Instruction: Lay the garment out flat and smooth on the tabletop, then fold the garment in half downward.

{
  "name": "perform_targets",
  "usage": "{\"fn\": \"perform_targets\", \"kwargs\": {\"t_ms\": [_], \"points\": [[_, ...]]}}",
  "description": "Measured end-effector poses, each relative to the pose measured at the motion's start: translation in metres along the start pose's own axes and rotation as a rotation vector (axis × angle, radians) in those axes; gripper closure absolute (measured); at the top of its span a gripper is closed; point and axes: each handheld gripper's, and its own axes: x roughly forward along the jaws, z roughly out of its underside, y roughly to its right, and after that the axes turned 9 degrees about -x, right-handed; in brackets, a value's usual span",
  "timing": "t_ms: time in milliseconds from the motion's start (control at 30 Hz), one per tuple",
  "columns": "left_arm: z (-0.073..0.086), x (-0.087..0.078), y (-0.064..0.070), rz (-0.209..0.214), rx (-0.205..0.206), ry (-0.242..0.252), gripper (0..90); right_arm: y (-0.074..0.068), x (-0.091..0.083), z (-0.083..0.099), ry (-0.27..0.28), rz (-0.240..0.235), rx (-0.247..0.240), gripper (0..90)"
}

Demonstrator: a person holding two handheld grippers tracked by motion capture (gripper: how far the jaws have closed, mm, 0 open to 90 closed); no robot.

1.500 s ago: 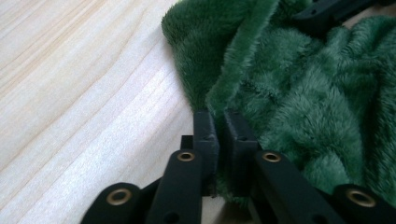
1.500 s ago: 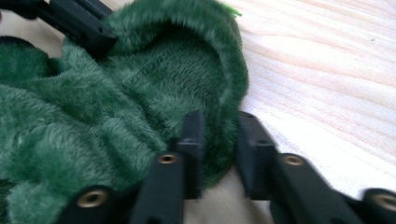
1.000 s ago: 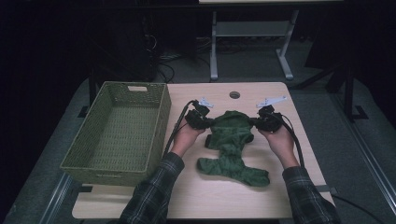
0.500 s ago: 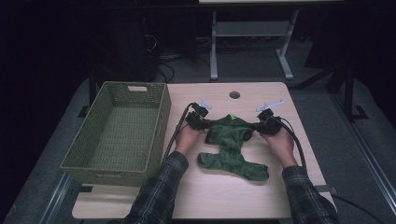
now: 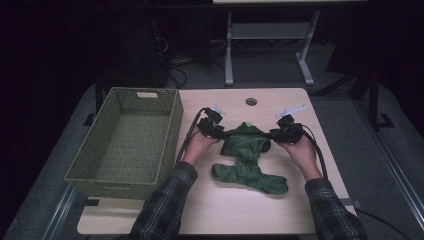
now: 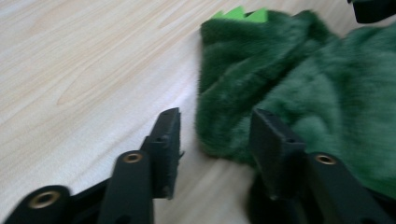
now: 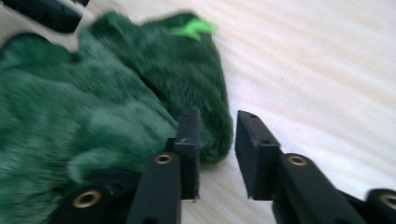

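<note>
On the table: we see a green plush garment lying just right of the wicker basket.
Left gripper: we find its jaws spread, the garment's corner between them, not pinched.
Right gripper: we see its jaws parted around the opposite furry edge.
Garment detail: we note a bright green spike at its far end.

A dark green plush garment of furry fleece lies crumpled on the light wooden table, just right of the woven basket. Its far end is bunched and raised, with bright lime-green spikes at the top edge; the near end trails flat toward the person, spreading into two lobes.
</note>
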Motion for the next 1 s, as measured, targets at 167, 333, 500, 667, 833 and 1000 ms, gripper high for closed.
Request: {"fn": "perform_targets", "kwargs": {"t_ms": [167, 333, 500, 667, 833, 1000], "points": [[0.002, -0.017, 0.009, 0.013, 0.013, 0.007, 41.9, -0.002, -0.014, -0.001, 0.021, -0.006, 0.010, 64.9], [0.011, -0.038, 0.023, 0.026, 0.030, 0.027, 36.0, -0.009, -0.024, 0.002, 0.041, -0.025, 0.017, 62.7], [0.029, -0.049, 0.036, 0.016, 0.047, 0.031, 28.2, -0.018, -0.030, 0.006, 0.063, -0.055, 0.018, 61.8], [0.049, -0.061, 0.045, 0.006, 0.051, 0.044, 16.4, -0.030, -0.038, 0.008, 0.099, -0.077, 0.005, 61.2], [0.068, -0.068, 0.053, -0.006, 0.068, 0.057, 12.7, -0.042, -0.041, 0.009, 0.120, -0.112, -0.018, 61.2], [0.089, -0.077, 0.058, 0.000, 0.075, 0.065, 12.7, -0.058, -0.045, 0.004, 0.142, -0.140, -0.032, 61.2]]}}
